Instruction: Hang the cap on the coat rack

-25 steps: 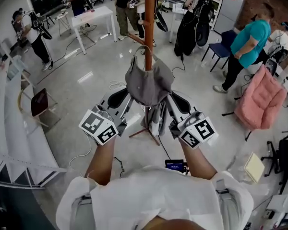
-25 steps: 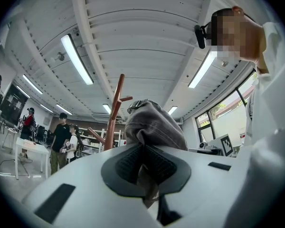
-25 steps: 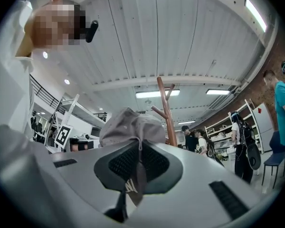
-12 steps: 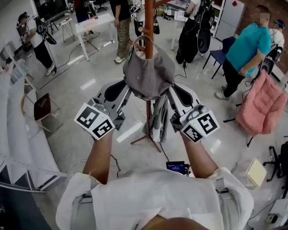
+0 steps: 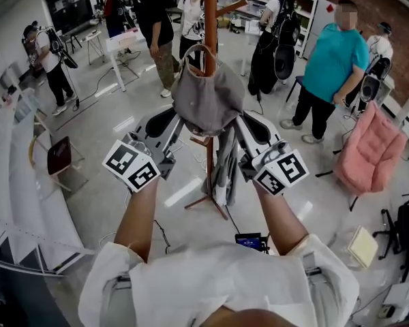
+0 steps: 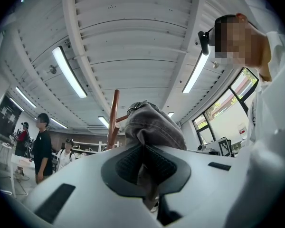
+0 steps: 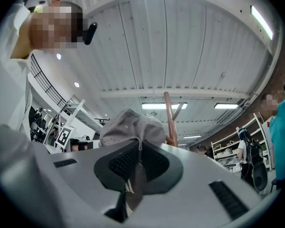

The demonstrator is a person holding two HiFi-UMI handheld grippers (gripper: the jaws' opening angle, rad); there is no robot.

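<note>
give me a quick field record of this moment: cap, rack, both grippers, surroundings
cap: grey cap, held up against the rack's pole between both grippers
coat rack: brown wooden coat rack, upright, angled pegs branching off it
left gripper: left gripper shut on the cap's fabric
right gripper: right gripper shut on the cap's fabric
hung: cannot tell, no peg is seen holding the cap
surroundings: several people standing beyond the rack, pink chair at right

Cap [image 5: 208, 101] in front of the coat rack [image 5: 210, 5]
</note>
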